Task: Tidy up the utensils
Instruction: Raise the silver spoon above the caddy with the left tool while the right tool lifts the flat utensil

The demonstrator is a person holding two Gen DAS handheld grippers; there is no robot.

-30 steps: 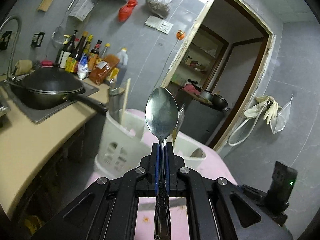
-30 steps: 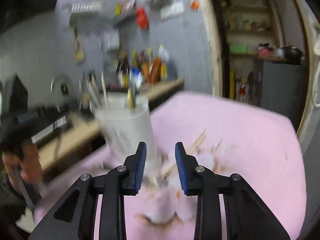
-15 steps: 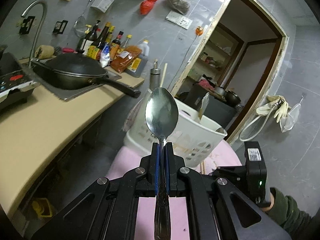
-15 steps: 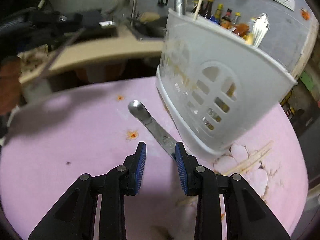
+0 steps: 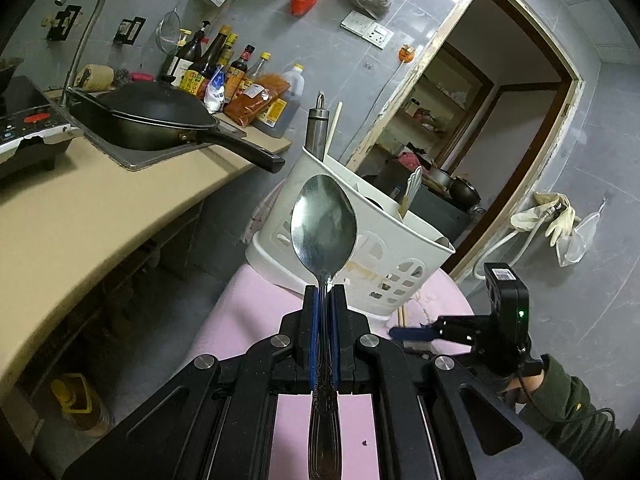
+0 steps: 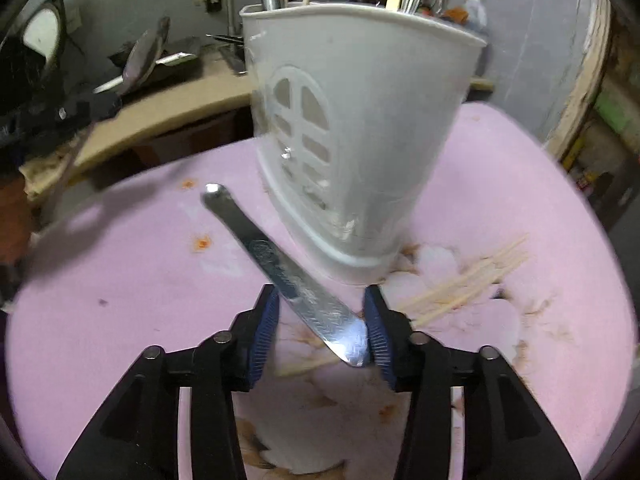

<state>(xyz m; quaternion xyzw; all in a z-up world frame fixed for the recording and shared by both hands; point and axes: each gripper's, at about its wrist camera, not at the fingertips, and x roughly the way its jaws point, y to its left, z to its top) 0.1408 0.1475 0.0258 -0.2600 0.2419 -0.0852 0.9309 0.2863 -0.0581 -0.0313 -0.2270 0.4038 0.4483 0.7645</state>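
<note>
Jaws of the left gripper are clamped on the neck of a spoon, bowl up and forward, likely so it can be dropped handle-first into the white utensil caddy just ahead. Right gripper has its jaws opening astride a flat metal utensil lying on the pink worktop beside the caddy's base; its end seems to touch the right pad, not yet gripped. Loose chopsticks lie nearby. Bottle labels on the far counter are too small to read
</note>
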